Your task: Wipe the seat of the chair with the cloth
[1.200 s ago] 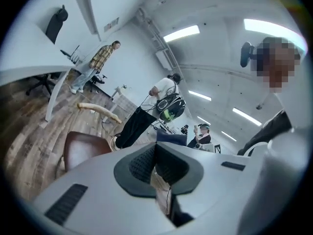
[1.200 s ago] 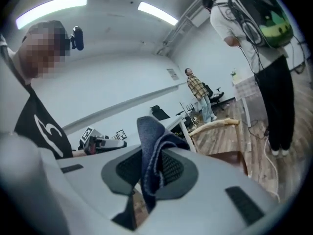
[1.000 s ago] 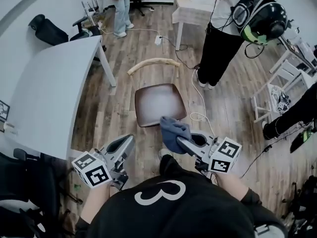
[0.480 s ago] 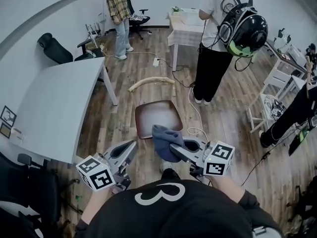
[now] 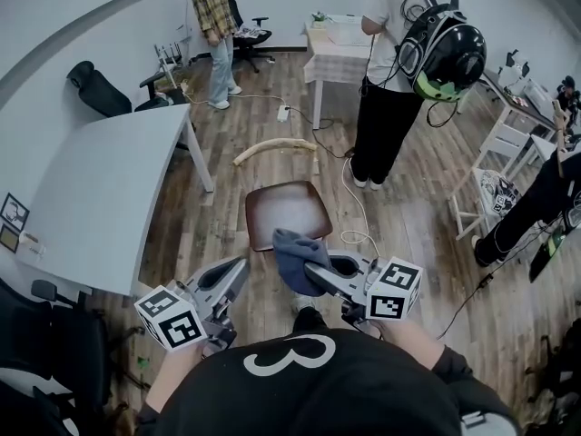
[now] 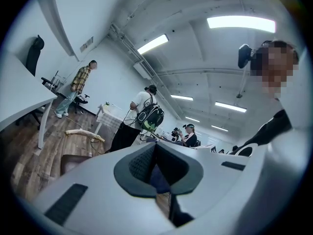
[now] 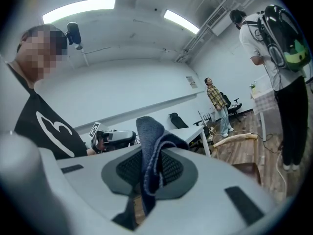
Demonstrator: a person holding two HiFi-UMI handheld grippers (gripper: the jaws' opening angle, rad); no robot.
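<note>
Centrally, the chair stands on a wood floor, with its brown seat bare and its pale curved backrest on the far side. The cloth is dark blue and bunched. It is not spread on the seat but is carried in the right gripper. In the head view it overlaps the seat's near edge, and whether it touches the seat cannot be told. In the right gripper view, the right gripper has its jaws closed on the cloth; one fold stands above the pads and the rest trails below them, and part of the seat shows at lower right. The left gripper is held just left of the cloth and apart from it, near the seat's near left corner. In the left gripper view, the left gripper has its jaws brought together at the tips with nothing between them, and the seat lies ahead to the left. A white table stands left of the chair. A person wearing a backpack stands beyond it.
</note>
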